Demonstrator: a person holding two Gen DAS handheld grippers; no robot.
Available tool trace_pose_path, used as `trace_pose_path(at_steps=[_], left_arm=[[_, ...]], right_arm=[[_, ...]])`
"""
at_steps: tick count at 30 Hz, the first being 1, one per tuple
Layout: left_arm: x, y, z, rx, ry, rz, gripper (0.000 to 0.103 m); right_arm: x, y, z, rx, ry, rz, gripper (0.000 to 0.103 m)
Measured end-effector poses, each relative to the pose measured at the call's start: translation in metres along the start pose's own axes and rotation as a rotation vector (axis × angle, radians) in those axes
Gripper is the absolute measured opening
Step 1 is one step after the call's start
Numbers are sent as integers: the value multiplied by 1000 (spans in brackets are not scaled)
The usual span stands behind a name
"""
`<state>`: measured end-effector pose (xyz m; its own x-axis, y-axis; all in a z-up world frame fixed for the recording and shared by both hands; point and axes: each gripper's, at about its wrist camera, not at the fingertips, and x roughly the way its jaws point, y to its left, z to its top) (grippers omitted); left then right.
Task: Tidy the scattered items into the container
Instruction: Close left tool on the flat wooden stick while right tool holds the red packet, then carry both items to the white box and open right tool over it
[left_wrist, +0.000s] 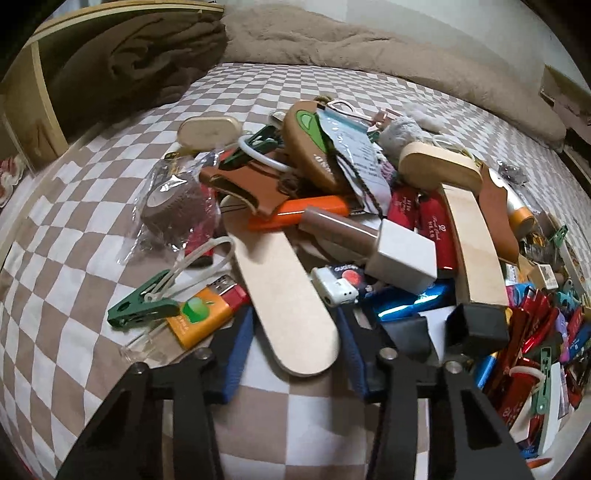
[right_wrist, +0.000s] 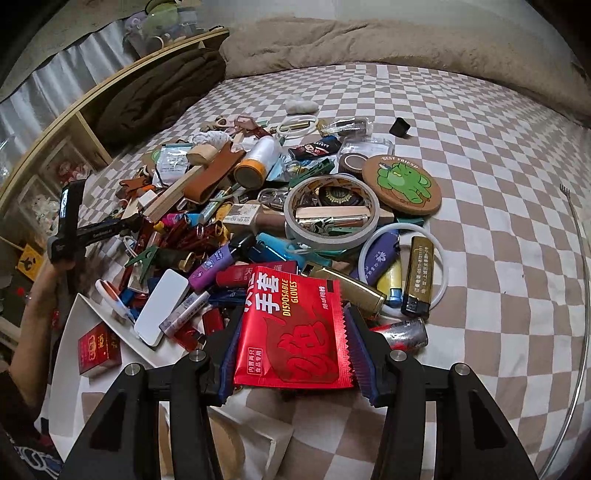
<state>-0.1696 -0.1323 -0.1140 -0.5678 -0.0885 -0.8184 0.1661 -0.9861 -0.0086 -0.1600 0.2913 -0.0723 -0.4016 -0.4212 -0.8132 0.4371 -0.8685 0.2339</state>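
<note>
A heap of small items lies on a checkered bedspread. In the left wrist view my left gripper (left_wrist: 295, 343) is open, its blue-padded fingers (left_wrist: 236, 354) either side of the rounded end of a flat wooden paddle (left_wrist: 284, 295). An orange lighter (left_wrist: 203, 314) and a green clip (left_wrist: 142, 308) lie to its left. In the right wrist view my right gripper (right_wrist: 293, 347) is shut on a red disposable gloves packet (right_wrist: 291, 332) at the near edge of the heap. A white tray (right_wrist: 74, 332) at the lower left holds a red box (right_wrist: 98, 349).
A tape roll (right_wrist: 332, 214), a cork coaster with a green animal (right_wrist: 402, 184), lighters (right_wrist: 417, 277) and a white ring lie in the pile. A shelf unit (right_wrist: 55, 147) stands on the left, a beige blanket (right_wrist: 369, 40) at the back. The left gripper's handle (right_wrist: 68, 225) shows on the left.
</note>
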Motion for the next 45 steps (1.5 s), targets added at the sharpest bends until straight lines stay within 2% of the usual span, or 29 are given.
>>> trace_pose_path(at_steps=[5, 11, 16, 25, 27, 29, 30, 38, 39, 40, 41, 42, 43, 45], left_arm=[[-7, 5, -6, 15, -1, -11, 39], [-25, 15, -24, 31, 18, -58, 35], [-42, 28, -39, 25, 44, -97, 34], [-71, 29, -77, 118, 92, -100, 34], [-69, 29, -74, 112, 106, -103, 39], [-66, 24, -66, 114, 102, -101, 62], [-64, 22, -63, 119, 97, -95, 65], [-33, 6, -37, 120, 79, -37, 65], [-31, 5, -36, 122, 73, -34, 64], [-30, 5, -36, 124, 69, -30, 58], [-29, 6, -36, 124, 64, -24, 45], [-31, 8, -35, 116, 58, -23, 38], [-32, 11, -34, 99, 59, -30, 34], [-35, 20, -34, 53, 59, -71, 34]], right_arm=[[-1, -3, -2, 12, -3, -1, 53], [-3, -3, -5, 16, -3, -6, 53], [-3, -1, -5, 20, -11, -5, 53], [2, 9, -6, 9, -7, 16, 53], [2, 13, -6, 5, -8, 20, 53], [2, 16, -6, 1, -8, 22, 53], [3, 17, -6, -3, -8, 22, 53], [6, 25, -8, -31, 5, -1, 53], [6, 26, -8, -35, 6, -5, 53], [5, 26, -9, -35, 6, -6, 53], [5, 26, -10, -34, 6, -7, 53], [5, 26, -10, -33, 5, -7, 53], [5, 27, -11, -33, 5, -7, 53], [3, 28, -13, -35, 1, -8, 53]])
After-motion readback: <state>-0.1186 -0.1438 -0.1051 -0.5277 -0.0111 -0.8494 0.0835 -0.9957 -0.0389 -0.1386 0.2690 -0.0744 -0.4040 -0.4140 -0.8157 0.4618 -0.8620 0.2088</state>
